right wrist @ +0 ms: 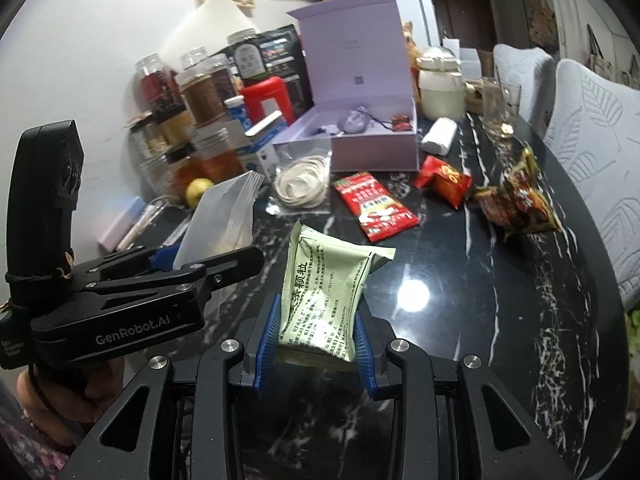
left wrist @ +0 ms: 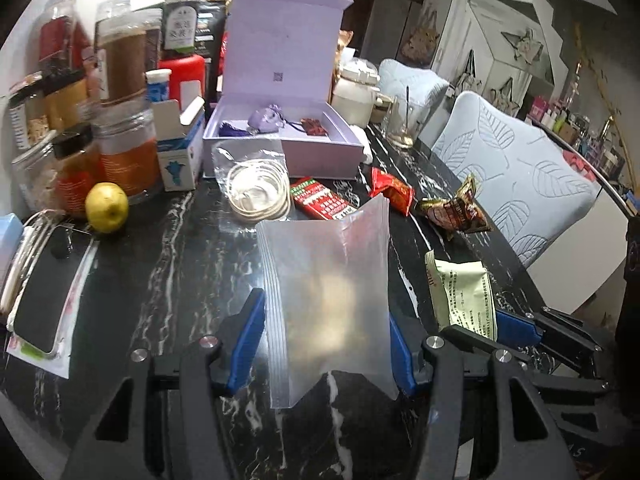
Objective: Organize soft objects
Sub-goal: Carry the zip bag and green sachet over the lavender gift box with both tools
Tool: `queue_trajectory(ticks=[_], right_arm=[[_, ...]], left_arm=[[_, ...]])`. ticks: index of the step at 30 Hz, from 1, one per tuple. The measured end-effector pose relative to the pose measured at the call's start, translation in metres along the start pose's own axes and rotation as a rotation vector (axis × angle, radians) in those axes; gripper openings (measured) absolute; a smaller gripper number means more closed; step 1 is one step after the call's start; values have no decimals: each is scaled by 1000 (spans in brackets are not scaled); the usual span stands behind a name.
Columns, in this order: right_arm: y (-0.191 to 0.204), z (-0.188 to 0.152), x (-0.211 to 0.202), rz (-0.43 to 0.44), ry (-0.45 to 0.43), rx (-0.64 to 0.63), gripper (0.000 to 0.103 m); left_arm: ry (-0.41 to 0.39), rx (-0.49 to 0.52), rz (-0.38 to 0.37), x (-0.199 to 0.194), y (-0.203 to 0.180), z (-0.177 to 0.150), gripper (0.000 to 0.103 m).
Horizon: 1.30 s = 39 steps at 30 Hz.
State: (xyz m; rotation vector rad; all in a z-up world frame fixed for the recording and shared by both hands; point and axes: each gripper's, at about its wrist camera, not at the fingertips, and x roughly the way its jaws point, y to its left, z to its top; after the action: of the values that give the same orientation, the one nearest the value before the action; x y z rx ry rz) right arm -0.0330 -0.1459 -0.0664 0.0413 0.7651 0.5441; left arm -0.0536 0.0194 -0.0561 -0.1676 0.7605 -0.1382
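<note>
Zip bag [left wrist: 328,304] sits clamped upright in your left gripper [left wrist: 326,344], presumably for loading; your right gripper [right wrist: 316,344] pinches the green sachet [right wrist: 320,280] above the table [right wrist: 460,280].

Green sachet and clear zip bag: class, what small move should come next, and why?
Probably bring the green sachet, gripped in the right tool, to the mouth of the clear zip bag that the left tool holds upright; they are still apart.
</note>
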Motion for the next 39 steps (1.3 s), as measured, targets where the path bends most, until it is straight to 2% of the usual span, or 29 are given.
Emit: queue_trajectory(ticks=[7, 19, 28, 32, 39], right_arm=[[15, 10, -13, 16, -46, -33, 34], [23, 45, -34, 11, -167, -91, 34], [22, 88, -36, 48, -225, -113, 34], [19, 111, -35, 104, -246, -98, 34], [17, 151, -25, 124, -282, -125, 34]], left_arm=[[-57, 5, 6, -20, 4, 10, 55], [-182, 45, 6, -46, 4, 49, 56], [-281, 85, 54, -55, 7, 91, 56], [-319, 96, 52, -56, 10, 113, 56], [-379, 131, 69, -42, 13, 155, 56]])
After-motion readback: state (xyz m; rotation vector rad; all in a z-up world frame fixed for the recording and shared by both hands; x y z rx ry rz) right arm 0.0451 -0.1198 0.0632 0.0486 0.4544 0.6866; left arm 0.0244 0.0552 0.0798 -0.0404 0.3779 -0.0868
